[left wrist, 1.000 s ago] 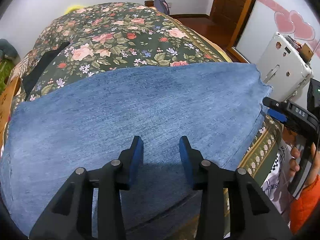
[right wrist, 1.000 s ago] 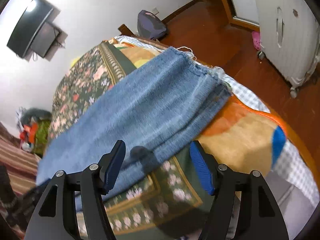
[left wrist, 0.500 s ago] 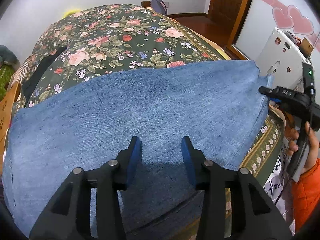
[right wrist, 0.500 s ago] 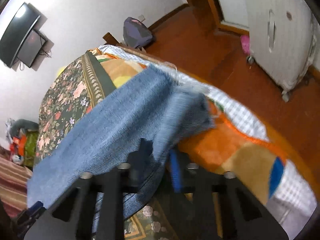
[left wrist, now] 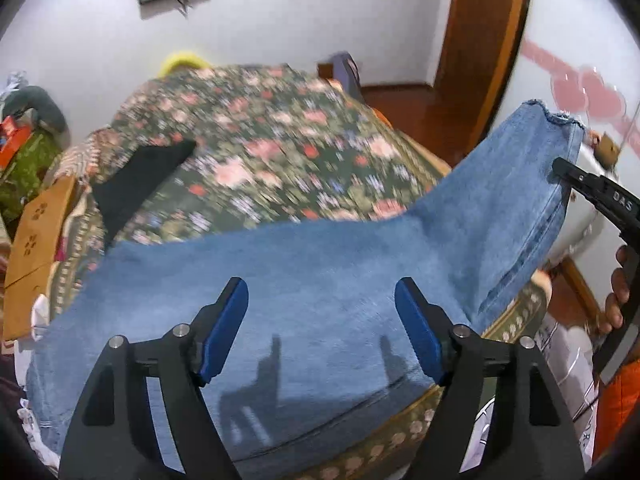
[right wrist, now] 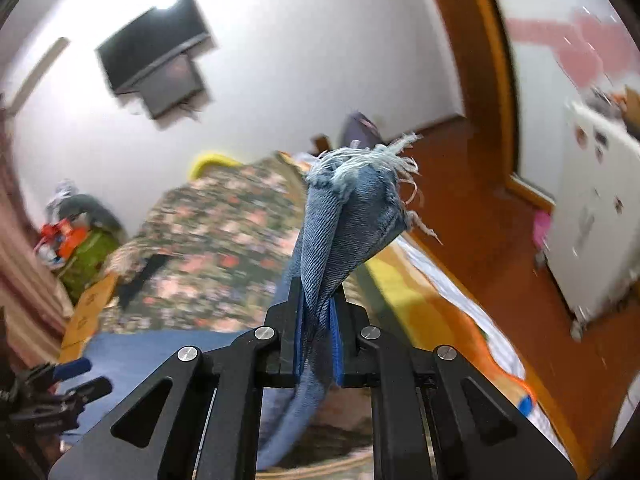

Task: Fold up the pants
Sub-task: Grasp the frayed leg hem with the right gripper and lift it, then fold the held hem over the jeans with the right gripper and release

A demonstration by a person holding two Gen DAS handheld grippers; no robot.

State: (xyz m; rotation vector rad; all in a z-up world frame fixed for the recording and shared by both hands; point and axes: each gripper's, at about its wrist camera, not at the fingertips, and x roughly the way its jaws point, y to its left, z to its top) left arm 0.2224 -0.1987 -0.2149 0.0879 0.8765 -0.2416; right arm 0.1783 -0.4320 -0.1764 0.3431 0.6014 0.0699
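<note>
Right gripper (right wrist: 316, 336) clamped on frayed hem (right wrist: 360, 168), lifting it off bed (left wrist: 260, 152). Left gripper (left wrist: 320, 320) just widened, empty, above jeans (left wrist: 320, 264). Fold barely begun.

The right gripper (right wrist: 316, 340) is seen clamped on the frayed hem of the jeans (right wrist: 344, 220), which stands up between the blue pads (right wrist: 337, 344). The rest of the denim is draped down toward 7 o'clock over the bed (right wrist: 224, 240). A TV (right wrist: 156, 52) is mounted at 11 o'clock. The left gripper (right wrist: 76, 380) is glimpsed at 8 o'clock.
</note>
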